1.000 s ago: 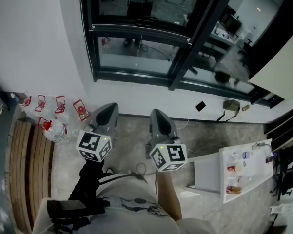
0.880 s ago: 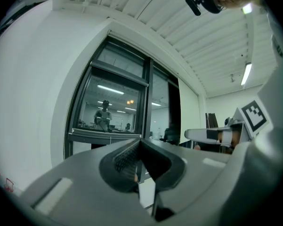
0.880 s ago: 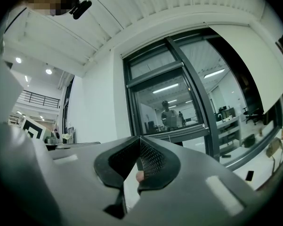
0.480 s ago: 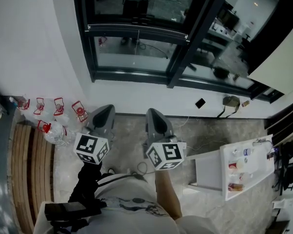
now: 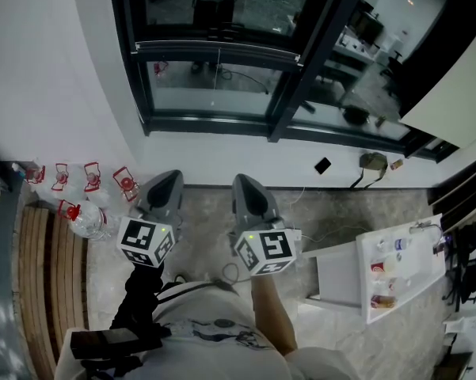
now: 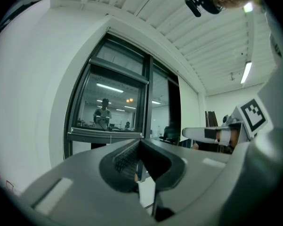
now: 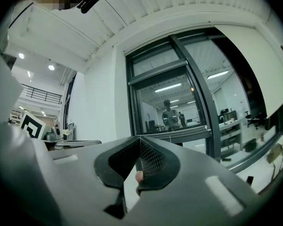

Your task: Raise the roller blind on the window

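Note:
A window with a dark frame [image 5: 210, 125] stands ahead of me in the white wall. A cream roller blind [image 5: 451, 77] covers the pane at the far right; it also shows as the cream panel [image 7: 261, 65] in the right gripper view. A thin pale cord [image 5: 218, 66] hangs in front of the left pane. My left gripper [image 5: 165, 179] and right gripper [image 5: 245, 182] are held side by side, level, pointing at the wall below the window and well short of it. Both are shut with nothing between their jaws: the left gripper [image 6: 140, 144] and the right gripper [image 7: 139, 142] each show tips that meet.
Water bottles with red caps [image 5: 83, 212] stand by the wall at the left, beside a wooden slatted bench [image 5: 43, 275]. A white table [image 5: 396, 236] with small items is at the right. Cables [image 5: 333, 228] lie on the floor near the wall.
Only the head view has shifted a little, so the window and grippers sit slightly further left. Both grippers hold their place and stay shut.

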